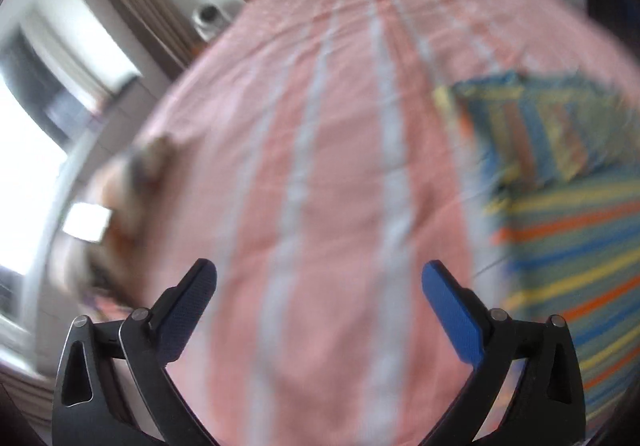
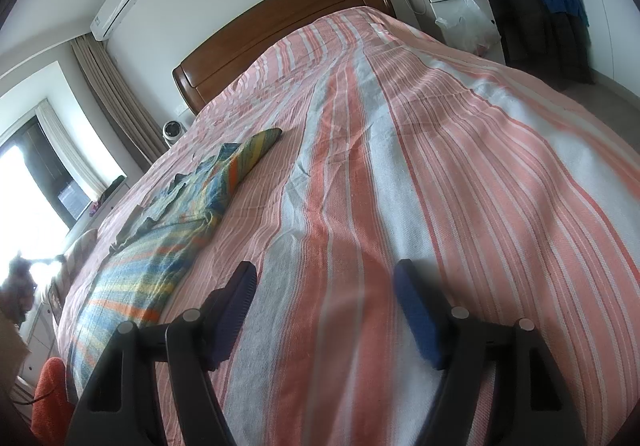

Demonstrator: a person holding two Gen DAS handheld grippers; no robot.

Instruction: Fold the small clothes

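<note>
The striped garment (image 2: 168, 242), banded in blue, yellow and orange, lies spread on the pink-and-white striped bedspread (image 2: 400, 166), running from the lower left of the right wrist view up toward its middle left, one narrow end pointing to the wooden headboard (image 2: 280, 22); in the blurred left wrist view it fills the right edge of the frame (image 1: 568, 206). The left gripper (image 1: 319, 286) stands released with its jaws spread wide over bare bedspread at the bottom centre, the garment just beside its right finger. The right gripper (image 2: 325, 286) also holds nothing, its jaws parted over the bedspread with the garment near its left finger.
</note>
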